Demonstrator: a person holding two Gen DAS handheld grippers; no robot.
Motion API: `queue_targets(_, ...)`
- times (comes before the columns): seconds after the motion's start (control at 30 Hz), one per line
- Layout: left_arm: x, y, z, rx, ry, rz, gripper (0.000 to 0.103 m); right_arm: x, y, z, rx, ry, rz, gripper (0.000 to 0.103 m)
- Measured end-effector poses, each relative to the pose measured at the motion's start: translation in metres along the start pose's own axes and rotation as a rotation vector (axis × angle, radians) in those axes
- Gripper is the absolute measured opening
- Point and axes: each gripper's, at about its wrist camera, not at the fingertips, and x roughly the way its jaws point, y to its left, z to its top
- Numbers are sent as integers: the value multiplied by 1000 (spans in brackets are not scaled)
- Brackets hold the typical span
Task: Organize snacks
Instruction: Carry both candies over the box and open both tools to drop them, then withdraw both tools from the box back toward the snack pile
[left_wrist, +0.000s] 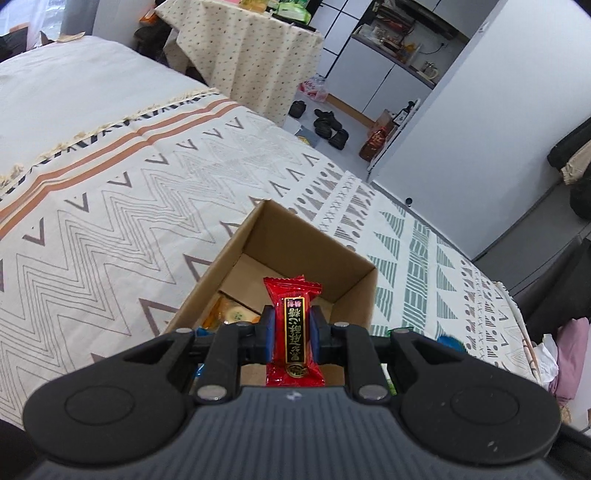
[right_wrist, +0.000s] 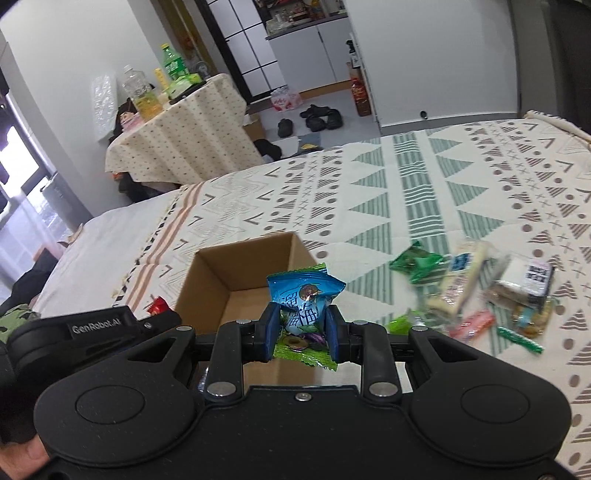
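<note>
- Premises: a lived-in home, a combined bedroom and kitchen area.
- Landmark: bed (left_wrist: 147, 177) under a patterned cotton spread.
- Beyond the bed: small table (right_wrist: 177, 122) with a dotted cloth, carrying bottles (right_wrist: 142, 92).
- Floor past the bed: shoes (left_wrist: 328, 127) left loose on the tiles.
- Far wall behind the shoes: white cabinets (left_wrist: 373, 77) with a cluttered counter.
</note>
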Motion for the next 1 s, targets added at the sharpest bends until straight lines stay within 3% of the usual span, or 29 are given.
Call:
queue_targets(0.23,9,5,0,-24,32,39,25,15,19,3,1,10,39,27)
queue_targets(0.4,8,10,0,-56,21,78,52,26,29,4,1,25,65,27)
queue_targets(0.53,4,15,2,-89,-9,112,65,31,34,3,0,50,94,30)
queue_targets(0.57,4,16,3,-94,-12,112,71,32,35,3,-1,58,93,32)
queue_targets(0.6,4,15,3,-96,-14,112,75,33,35,3,6,63,91,41)
queue_targets(0.63,4,14,3,-94,-14,113,76,33,33,3,17,62,87,50)
queue_targets(0.7,5,11,2,-85,-11,116,78,29,28,3,26,49,85,57)
queue_targets(0.87,6,-1,-5,-42,-6,105,84,18,12,4,45,33,55,64)
queue_targets(1.0,4,-11,-11,-10,-27,100,86,7,-5,1,60,14,12,76)
